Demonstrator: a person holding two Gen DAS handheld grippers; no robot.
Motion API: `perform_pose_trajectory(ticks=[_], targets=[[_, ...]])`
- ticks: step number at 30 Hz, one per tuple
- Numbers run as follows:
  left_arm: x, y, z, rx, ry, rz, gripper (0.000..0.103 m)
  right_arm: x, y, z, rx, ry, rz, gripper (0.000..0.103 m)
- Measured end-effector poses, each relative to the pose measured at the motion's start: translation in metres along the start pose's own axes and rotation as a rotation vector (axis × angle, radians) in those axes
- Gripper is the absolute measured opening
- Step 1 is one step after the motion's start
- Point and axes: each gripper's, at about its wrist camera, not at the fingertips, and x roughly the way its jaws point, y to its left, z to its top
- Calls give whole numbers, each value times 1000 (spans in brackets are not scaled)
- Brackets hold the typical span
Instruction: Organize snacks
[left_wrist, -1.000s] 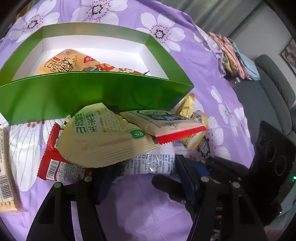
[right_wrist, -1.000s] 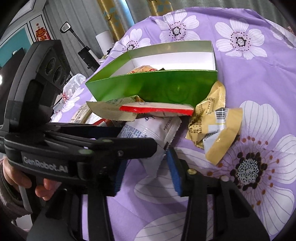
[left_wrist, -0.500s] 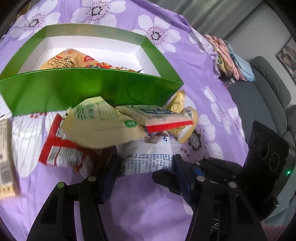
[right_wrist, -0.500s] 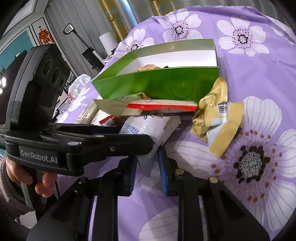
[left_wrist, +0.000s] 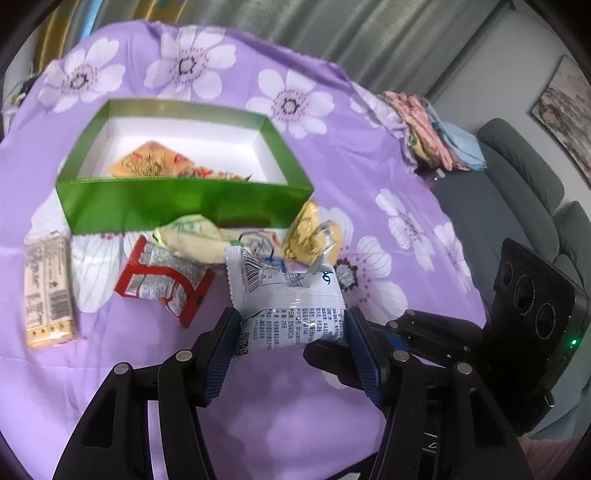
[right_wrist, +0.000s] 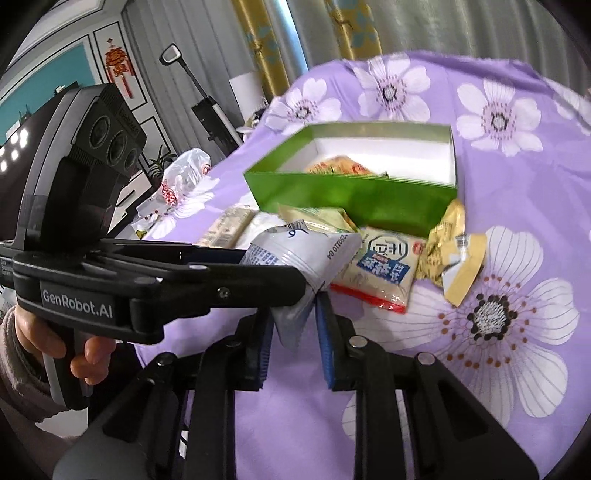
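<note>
A white printed snack packet (left_wrist: 288, 310) hangs above the purple flowered cloth, held from two sides. My left gripper (left_wrist: 291, 325) is shut on its width. My right gripper (right_wrist: 295, 317) is shut on one crimped end of the same packet (right_wrist: 306, 254). Beyond stands the green box (left_wrist: 184, 206) with white inner walls and an orange packet (left_wrist: 151, 162) inside. In front of the box lie a pale green-printed packet (left_wrist: 192, 236), a red-and-white packet (left_wrist: 162, 277), a blue-labelled packet (right_wrist: 384, 269), gold wrappers (left_wrist: 314, 236) and a cracker bar (left_wrist: 46, 288).
A person's hand (right_wrist: 88, 354) grips the left tool's handle. Folded clothes (left_wrist: 424, 122) lie at the table's far right edge, with a grey sofa (left_wrist: 517, 177) past it. A plastic bag (right_wrist: 184, 170) sits off the table's left side.
Both grippers closed on the white packet and drew it up and back from under the pile. The pale and blue-labelled packets that lay on it dropped onto the cloth.
</note>
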Motion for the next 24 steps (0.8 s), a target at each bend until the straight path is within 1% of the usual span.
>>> perform_pose_trajectory(ticks=[6, 13, 18, 24], targets=[[-23, -15, 3, 41, -56, 13, 59, -22, 15, 7, -37, -58, -15, 23], [-41, -26, 5, 81, -106, 25, 59, -37, 26, 13, -74, -110, -32, 23], [-47, -33, 11, 122, -133, 42, 59, -43, 28, 19, -97, -141, -40, 23], [-45, -33, 22, 144, -149, 49, 59, -41, 24, 28, -116, -163, -46, 23]])
